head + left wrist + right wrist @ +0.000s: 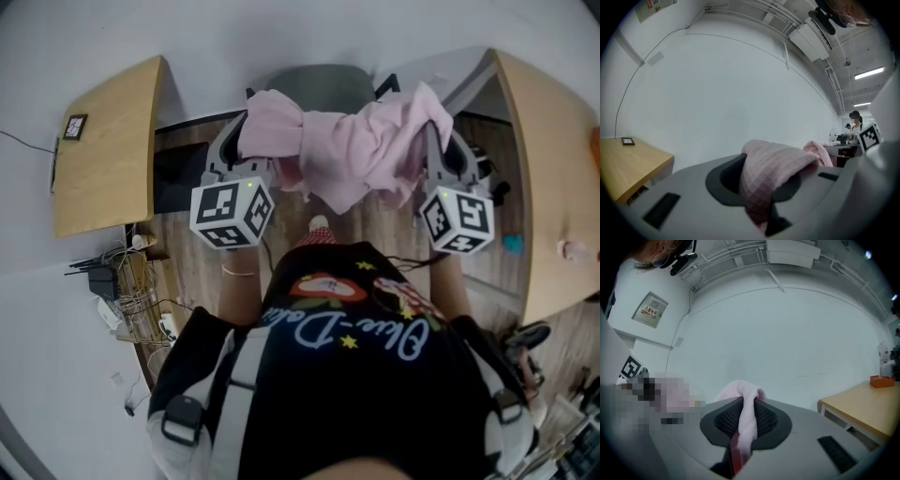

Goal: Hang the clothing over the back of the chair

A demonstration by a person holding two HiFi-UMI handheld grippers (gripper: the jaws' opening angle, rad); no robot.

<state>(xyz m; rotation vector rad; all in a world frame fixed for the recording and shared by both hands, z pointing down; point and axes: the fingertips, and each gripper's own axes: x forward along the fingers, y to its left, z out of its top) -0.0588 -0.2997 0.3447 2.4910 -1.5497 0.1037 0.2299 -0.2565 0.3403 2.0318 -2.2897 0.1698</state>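
1. The person holds a gripper in each hand, and both grip one pink cloth (pixel 352 150).
2. The left gripper (pixel 232 150) has its jaws clenched on a thick fold at the left end of the cloth.
3. In the left gripper view the cloth (pixel 771 171) fills the gap between the jaws and bulges out over them.
4. The right gripper (pixel 448 155) has its jaws clenched on a thin fold at the right end of the cloth.
5. In the right gripper view that fold (pixel 746 416) runs down between the two dark ribbed pads.
6. The cloth hangs bunched up between the two grippers, up in the air in front of the person.
7. In the head view the grey chair (pixel 319 86) shows just past the cloth, and the cloth hides part of it.
8. I cannot tell if the cloth touches the chair.
9. A wood table (pixel 108 141) stands to the left of the chair, and a second table (pixel 548 169) stands to the right.
10. A small orange box (pixel 882 380) sits on the table in the right gripper view.
11. A white wall (pixel 740 93) is in front of both grippers.
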